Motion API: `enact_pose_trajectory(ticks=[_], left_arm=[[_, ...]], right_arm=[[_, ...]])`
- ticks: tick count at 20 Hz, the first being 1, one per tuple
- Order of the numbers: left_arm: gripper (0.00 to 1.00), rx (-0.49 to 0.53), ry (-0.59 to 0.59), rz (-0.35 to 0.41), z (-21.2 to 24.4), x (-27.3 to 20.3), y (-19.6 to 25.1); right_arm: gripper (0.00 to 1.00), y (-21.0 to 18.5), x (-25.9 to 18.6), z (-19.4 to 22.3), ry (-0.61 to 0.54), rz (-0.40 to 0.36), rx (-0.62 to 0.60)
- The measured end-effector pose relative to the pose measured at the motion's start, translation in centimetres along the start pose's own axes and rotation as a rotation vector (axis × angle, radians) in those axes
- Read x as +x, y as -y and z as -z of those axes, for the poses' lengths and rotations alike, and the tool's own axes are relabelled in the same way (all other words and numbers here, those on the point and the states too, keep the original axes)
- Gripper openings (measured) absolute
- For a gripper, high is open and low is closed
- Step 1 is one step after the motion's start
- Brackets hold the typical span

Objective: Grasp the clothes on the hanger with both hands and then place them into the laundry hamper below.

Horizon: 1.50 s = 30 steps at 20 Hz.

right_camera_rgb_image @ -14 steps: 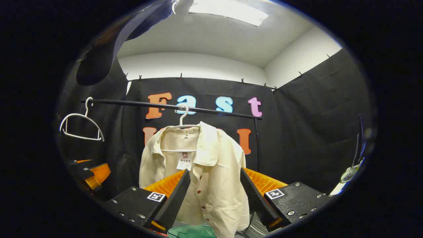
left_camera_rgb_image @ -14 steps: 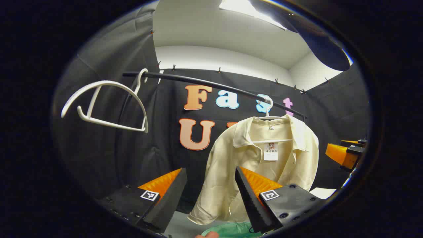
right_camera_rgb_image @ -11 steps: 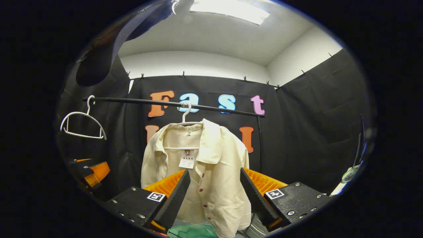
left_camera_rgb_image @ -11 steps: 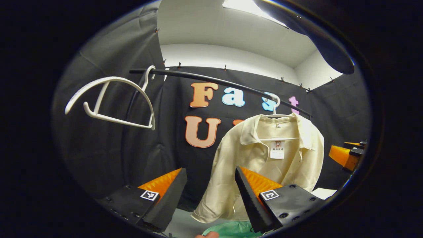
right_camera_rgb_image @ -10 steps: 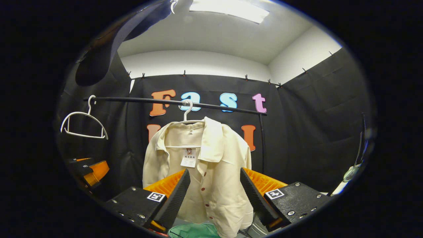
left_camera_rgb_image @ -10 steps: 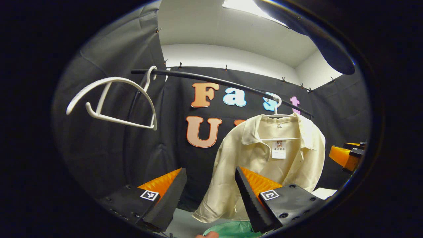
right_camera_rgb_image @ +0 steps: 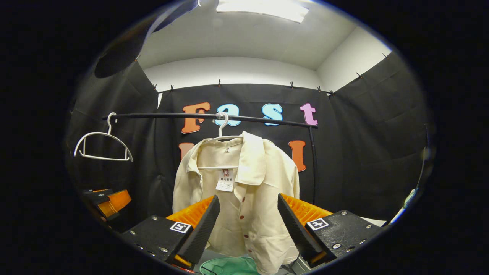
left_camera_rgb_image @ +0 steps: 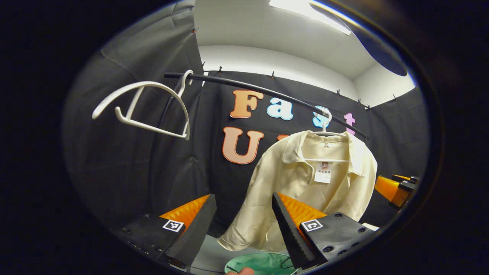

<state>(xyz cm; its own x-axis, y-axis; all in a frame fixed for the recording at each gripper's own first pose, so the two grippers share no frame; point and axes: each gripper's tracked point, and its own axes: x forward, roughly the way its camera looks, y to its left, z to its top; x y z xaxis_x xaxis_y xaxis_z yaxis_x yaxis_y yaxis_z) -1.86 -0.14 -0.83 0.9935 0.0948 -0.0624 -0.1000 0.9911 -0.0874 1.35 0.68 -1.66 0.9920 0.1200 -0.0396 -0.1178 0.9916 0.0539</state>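
The job has hardly begun. A cream shirt (right_camera_rgb_image: 244, 191) hangs on a white hanger (right_camera_rgb_image: 222, 131) from a black rail (right_camera_rgb_image: 267, 120), and nothing has pulled it off yet. The shirt is open at the front, with small red buttons down one edge and a paper tag near the collar. An empty hanger (right_camera_rgb_image: 101, 145) sits on the same rail, well off to one side. Down below the shirt you can see the green top of the hamper (left_camera_rgb_image: 259, 263), right under the shirt's bottom edge. The left gripper (left_camera_rgb_image: 242, 225) has its two fingers spread wide apart and holds nothing. The shirt's sleeve shows between and behind those fingers, but they do not touch it. The right gripper (right_camera_rgb_image: 248, 225) is also spread wide and holds nothing, and it points at the front of the shirt, which is farther away. In the right gripper view you can see the left gripper low at the side, away from the shirt. So all the steps are left: both grippers need to reach the shirt, pinch it, lift it free of the hanger, and drop it into the hamper.
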Motion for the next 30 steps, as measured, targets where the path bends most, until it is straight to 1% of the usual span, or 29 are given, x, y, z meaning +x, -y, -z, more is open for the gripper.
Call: enact_pose_trajectory(ticks=[1, 2, 3, 4, 8, 12, 13, 14, 15, 16, 17, 19, 20, 21, 22, 24, 25, 26, 27, 28, 29, 30], left_arm=[[1.00, -0.001, 0.006, 0.001, 0.0, 0.1, 0.1], [0.96, 0.001, 0.011, -0.001, -0.2, 0.2, 0.3], [0.96, 0.002, 0.013, -0.003, -0.1, 0.3, 0.4], [1.00, 0.003, 0.013, -0.002, -0.2, 0.4, 0.6], [1.00, 0.017, 0.008, 0.012, -0.1, 0.8, 1.0], [1.00, 0.037, -0.003, 0.016, 0.1, 1.0, 0.8], [1.00, 0.043, -0.007, 0.016, 0.1, 1.0, 0.6], [0.95, 0.050, -0.013, 0.015, 0.1, 1.1, 0.4], [0.95, 0.056, -0.016, 0.013, 0.1, 1.0, 0.1], [1.00, 0.059, -0.013, 0.008, 0.0, 0.8, -0.3], [0.96, 0.059, -0.006, 0.005, -0.4, 0.6, -0.6], [0.96, 0.069, 0.018, -0.008, -1.1, 0.1, -1.4], [0.96, 0.084, 0.033, -0.018, -1.6, -0.2, -1.8], [0.96, 0.107, 0.048, -0.031, -1.9, -0.7, -2.4], [1.00, 0.129, 0.057, -0.041, -2.2, -1.0, -2.7], [1.00, 0.157, 0.072, -0.051, -2.6, -1.6, -3.1], [1.00, 0.149, 0.071, -0.044, -2.6, -1.5, -3.0], [0.99, 0.131, 0.064, -0.032, -2.3, -1.3, -2.6], [0.96, 0.115, 0.056, -0.021, -1.9, -1.0, -2.4], [0.95, 0.101, 0.051, -0.011, -1.6, -0.6, -2.1], [0.96, 0.090, 0.047, 0.004, -1.4, -0.2, -1.7], [0.95, 0.081, 0.041, 0.021, -1.0, 0.2, -1.1]], right_arm=[[0.94, 0.1, 0.2, 0.0, 0.002, -0.006, 0.006], [0.94, 0.3, 0.3, 0.0, -0.001, -0.009, 0.013], [0.94, 0.6, 0.5, 0.2, -0.004, -0.010, 0.018], [0.94, 0.9, 0.8, 0.3, -0.004, -0.006, 0.021], [0.94, 2.5, 2.1, 2.2, -0.024, 0.040, 0.010], [0.94, 0.8, 4.6, 5.4, -0.072, 0.044, 0.031], [0.94, -0.1, 5.7, 6.0, -0.078, 0.035, 0.039], [0.94, -1.0, 6.9, 6.5, -0.077, 0.027, 0.046], [0.94, -1.5, 8.2, 7.2, -0.079, 0.030, 0.051], [0.94, -1.6, 9.6, 7.8, -0.073, 0.043, 0.057], [0.94, -1.3, 11.2, 9.2, -0.085, 0.077, 0.064], [0.95, 0.0, 14.1, 12.2, -0.130, 0.167, 0.095], [0.94, 0.5, 15.3, 13.3, -0.141, 0.197, 0.113], [0.94, 0.9, 16.6, 13.8, -0.151, 0.224, 0.116], [0.94, 1.7, 17.4, 14.2, -0.158, 0.256, 0.101], [0.94, 4.0, 18.0, 14.0, -0.136, 0.319, 0.069], [0.93, 4.7, 18.1, 13.6, -0.125, 0.336, 0.057], [0.93, 5.2, 18.3, 13.3, -0.117, 0.331, 0.054], [0.83, 5.7, 18.1, 13.1, -0.113, 0.316, 0.046], [0.77, 6.1, 18.0, 12.9, -0.116, 0.295, 0.031], [0.67, 6.8, 17.8, 12.6, -0.120, 0.276, 0.007], [0.46, 7.5, 17.7, 12.4, -0.125, 0.266, -0.024]])
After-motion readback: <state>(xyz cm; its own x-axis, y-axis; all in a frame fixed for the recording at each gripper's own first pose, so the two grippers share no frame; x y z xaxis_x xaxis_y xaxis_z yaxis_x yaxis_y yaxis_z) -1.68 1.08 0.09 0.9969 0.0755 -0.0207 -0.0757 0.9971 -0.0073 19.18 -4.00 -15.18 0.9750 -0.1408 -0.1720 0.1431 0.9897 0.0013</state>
